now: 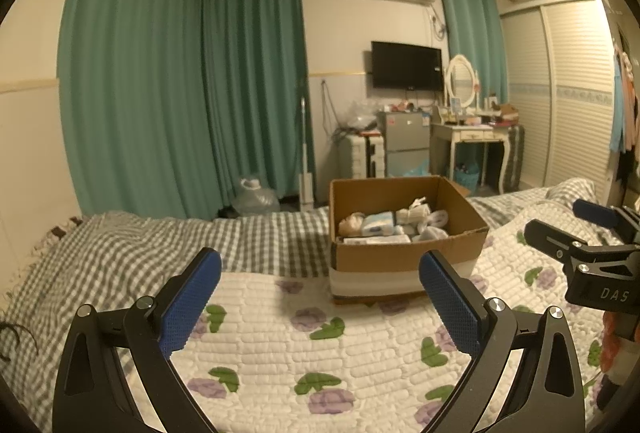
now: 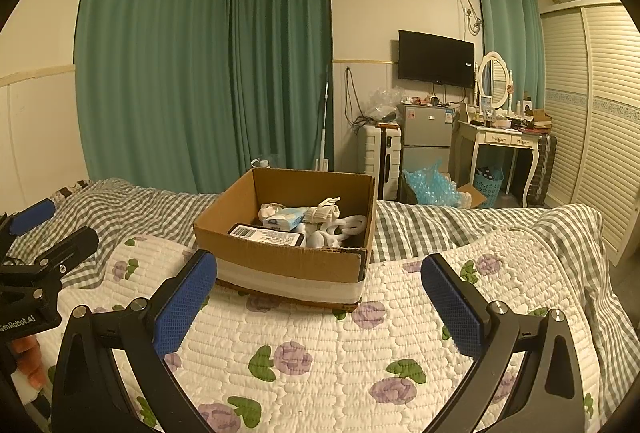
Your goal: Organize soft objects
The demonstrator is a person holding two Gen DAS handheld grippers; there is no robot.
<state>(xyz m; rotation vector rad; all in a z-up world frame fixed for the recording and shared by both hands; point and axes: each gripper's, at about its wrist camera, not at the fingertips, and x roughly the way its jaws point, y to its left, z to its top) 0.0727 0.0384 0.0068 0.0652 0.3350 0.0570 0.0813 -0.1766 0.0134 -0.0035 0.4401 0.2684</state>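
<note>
An open cardboard box (image 1: 404,253) stands on the bed's white quilt with purple flowers (image 1: 320,353). It also shows in the right wrist view (image 2: 280,257). Inside lie soft things: white socks or cloths (image 2: 340,227), a blue-white packet (image 2: 286,217), a black packet with a barcode (image 2: 264,233) and a small beige plush (image 1: 352,223). My left gripper (image 1: 320,293) is open and empty, above the quilt in front of the box. My right gripper (image 2: 319,297) is open and empty, also just short of the box. Each gripper shows at the edge of the other's view.
A grey checked blanket (image 1: 160,245) covers the bed beyond the quilt. Past the bed are green curtains (image 1: 180,93), a water jug (image 1: 256,197), a small fridge (image 2: 428,137), a suitcase (image 2: 380,153), a dressing table (image 2: 504,141) and a louvred wardrobe (image 2: 600,113).
</note>
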